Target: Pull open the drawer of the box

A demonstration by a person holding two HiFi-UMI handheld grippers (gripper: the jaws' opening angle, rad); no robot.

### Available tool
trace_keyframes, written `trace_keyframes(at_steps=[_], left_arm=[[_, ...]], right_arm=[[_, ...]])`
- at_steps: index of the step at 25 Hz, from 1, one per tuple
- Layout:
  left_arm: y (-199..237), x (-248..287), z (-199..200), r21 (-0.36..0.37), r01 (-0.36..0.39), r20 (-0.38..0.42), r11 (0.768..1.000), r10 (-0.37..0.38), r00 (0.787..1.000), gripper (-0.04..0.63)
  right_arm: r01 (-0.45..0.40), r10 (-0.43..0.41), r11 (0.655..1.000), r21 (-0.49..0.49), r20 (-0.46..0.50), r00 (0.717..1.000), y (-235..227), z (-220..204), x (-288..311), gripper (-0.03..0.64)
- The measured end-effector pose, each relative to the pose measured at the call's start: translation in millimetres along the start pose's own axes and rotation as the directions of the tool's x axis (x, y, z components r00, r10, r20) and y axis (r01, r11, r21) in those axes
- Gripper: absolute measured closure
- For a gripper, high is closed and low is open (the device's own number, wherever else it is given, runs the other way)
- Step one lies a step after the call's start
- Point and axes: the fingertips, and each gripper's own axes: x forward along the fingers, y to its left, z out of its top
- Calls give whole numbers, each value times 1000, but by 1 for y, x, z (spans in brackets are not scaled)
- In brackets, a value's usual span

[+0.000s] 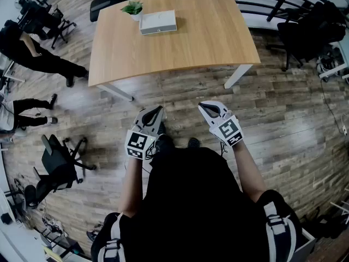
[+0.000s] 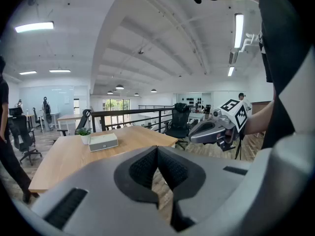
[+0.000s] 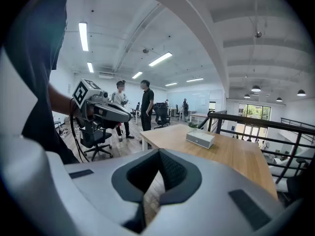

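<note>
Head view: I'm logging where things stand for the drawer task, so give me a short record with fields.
box: on the far part of the wooden table, beside a small potted plant
drawer: looks closed
left gripper: jaws together, empty, over the floor short of the table
right gripper: jaws together, empty, well apart from the box
task step: not yet begun

1 table [image 1: 218,42]. 1 box [image 1: 158,22]. 1 plant [image 1: 133,7]. 2 grippers: left gripper [image 1: 158,109], right gripper [image 1: 202,107]. 2 bystanders: bystander [image 1: 38,56], bystander [image 1: 24,113]. At least 3 chairs: chair [image 1: 57,165], chair [image 1: 106,0], chair [image 1: 57,19]; total unclear.
</note>
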Motion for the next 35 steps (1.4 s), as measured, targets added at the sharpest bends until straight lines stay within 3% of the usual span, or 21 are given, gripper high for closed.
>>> trace_keyframes(at_steps=[21, 35], left_arm=[[83, 8, -4, 1, 105, 1, 994, -105, 994, 572], [147, 12, -7, -14, 130, 11, 991, -130, 992, 572]], right_arm=[[83, -82, 996, 22, -62, 995, -2, 16, 72, 592], [124, -122, 992, 11, -110, 986, -9, 28, 129, 592]])
